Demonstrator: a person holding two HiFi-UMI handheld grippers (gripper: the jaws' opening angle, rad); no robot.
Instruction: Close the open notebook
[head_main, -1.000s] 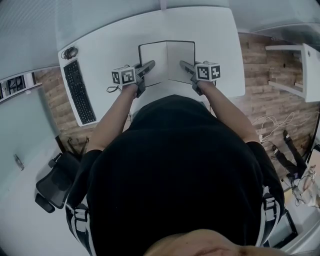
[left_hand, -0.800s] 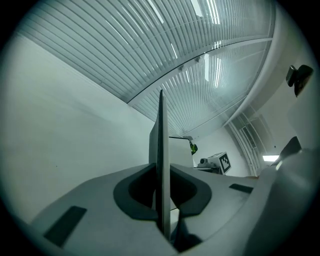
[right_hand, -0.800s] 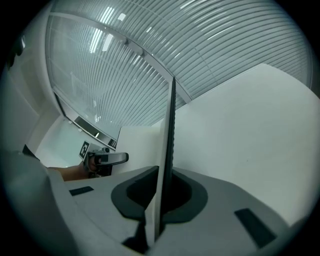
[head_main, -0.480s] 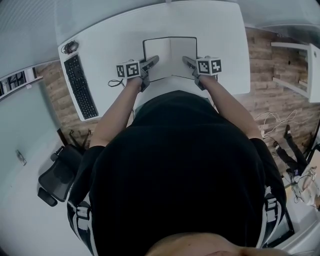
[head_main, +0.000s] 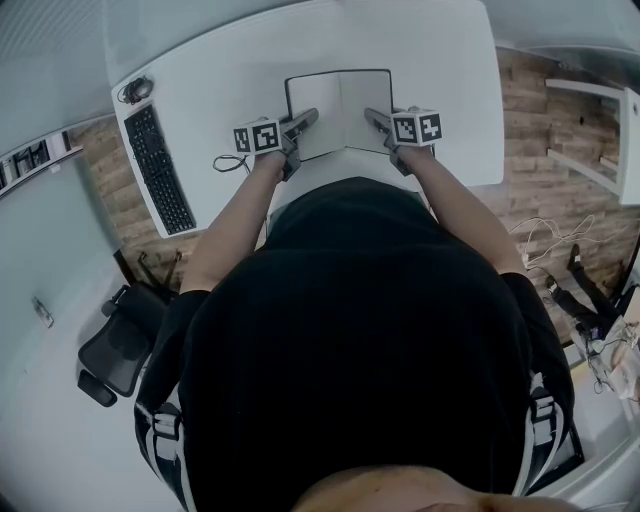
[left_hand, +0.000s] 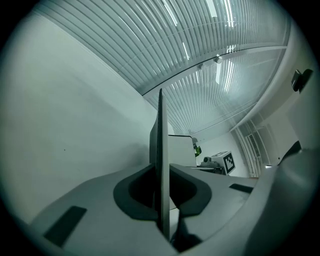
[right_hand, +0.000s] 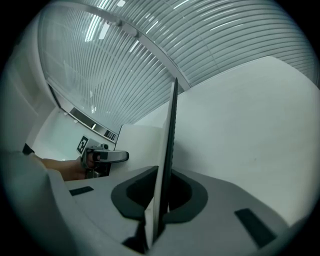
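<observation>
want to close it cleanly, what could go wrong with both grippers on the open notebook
The left gripper and right gripper each pinch a thin edge of the black-covered, white-paged notebook. Folding one half with the other pinned could strain the spine or crease pages. A thin edge might also slip from the jaws.

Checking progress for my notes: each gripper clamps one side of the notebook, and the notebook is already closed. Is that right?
No. The notebook is open, its two pages spread apart, as the head view shows. The rest stands: the left gripper and the right gripper each clamp one side of it.
</observation>
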